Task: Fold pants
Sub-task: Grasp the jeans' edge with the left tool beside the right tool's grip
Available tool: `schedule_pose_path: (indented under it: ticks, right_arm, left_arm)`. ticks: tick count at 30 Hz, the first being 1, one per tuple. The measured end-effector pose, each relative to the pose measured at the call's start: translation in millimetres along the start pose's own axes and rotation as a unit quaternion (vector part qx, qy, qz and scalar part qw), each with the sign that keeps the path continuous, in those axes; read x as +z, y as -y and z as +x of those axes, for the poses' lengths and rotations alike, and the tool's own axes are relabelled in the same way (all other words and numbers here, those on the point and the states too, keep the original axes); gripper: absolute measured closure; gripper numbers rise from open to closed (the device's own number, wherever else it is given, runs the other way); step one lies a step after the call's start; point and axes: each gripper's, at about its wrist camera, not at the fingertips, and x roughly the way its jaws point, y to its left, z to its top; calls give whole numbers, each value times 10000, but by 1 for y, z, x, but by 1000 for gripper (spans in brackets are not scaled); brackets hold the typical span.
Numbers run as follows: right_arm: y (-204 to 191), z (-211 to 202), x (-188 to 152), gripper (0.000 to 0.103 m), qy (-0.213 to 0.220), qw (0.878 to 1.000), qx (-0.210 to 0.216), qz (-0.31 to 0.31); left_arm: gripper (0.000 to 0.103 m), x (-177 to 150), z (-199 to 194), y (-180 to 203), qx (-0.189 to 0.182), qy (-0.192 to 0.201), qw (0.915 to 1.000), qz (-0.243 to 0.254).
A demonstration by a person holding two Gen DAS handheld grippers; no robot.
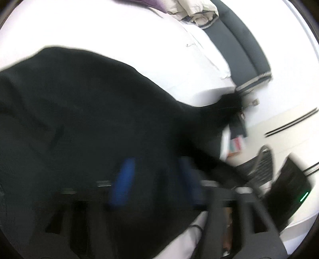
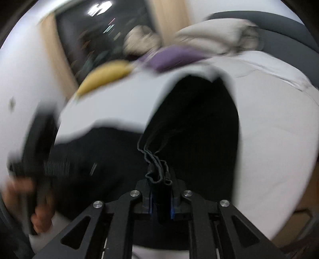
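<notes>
Black pants (image 1: pixel 83 111) lie spread over a white bed (image 1: pixel 99 25) and fill most of the blurred left wrist view. My left gripper (image 1: pixel 153 179) sits low over the pants; its blue pads (image 1: pixel 122 181) stand apart with dark cloth around them. In the right wrist view the pants (image 2: pixel 199 127) stretch away over the bed (image 2: pixel 269 129). My right gripper (image 2: pixel 161 201) is shut on a bunched hem of the pants (image 2: pixel 157 173). The other hand (image 2: pixel 39 217) with its gripper shows at lower left.
Beige bedding (image 1: pixel 191 10) and a dark headboard (image 1: pixel 245 45) are at the far end. A purple cloth (image 2: pixel 173 57) and a yellow pillow (image 2: pixel 103 77) lie on the far bed. Books (image 1: pixel 235 143), a black chair (image 1: pixel 261 167) and a black box (image 1: pixel 289 191) stand beside the bed.
</notes>
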Motion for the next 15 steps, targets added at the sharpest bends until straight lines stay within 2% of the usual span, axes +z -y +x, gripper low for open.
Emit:
schedule_pose_path:
  ticks: [1, 7, 12, 13, 15]
  right_arm:
    - [-5, 4, -2, 90, -35, 10000, -13, -29]
    - [-39, 7, -5, 90, -49, 9960, -355, -820]
    - [-48, -5, -11, 90, 64, 9947, -392, -947]
    - [-49, -7, -13, 90, 82, 9946, -386, -964]
    - [-56, -9, -12, 90, 108, 9938, -374, -1039]
  left_arm:
    - [26, 1, -2, -4, -161, 6, 9998, -143]
    - [24, 16, 5, -11, -611, -148, 9965, -555]
    - [25, 38, 22, -4, -669, -302, 9959, -525]
    - [27, 43, 26, -4, -662, -345, 9958, -532]
    - [46, 48, 30, -1, -644, -400, 9959, -492]
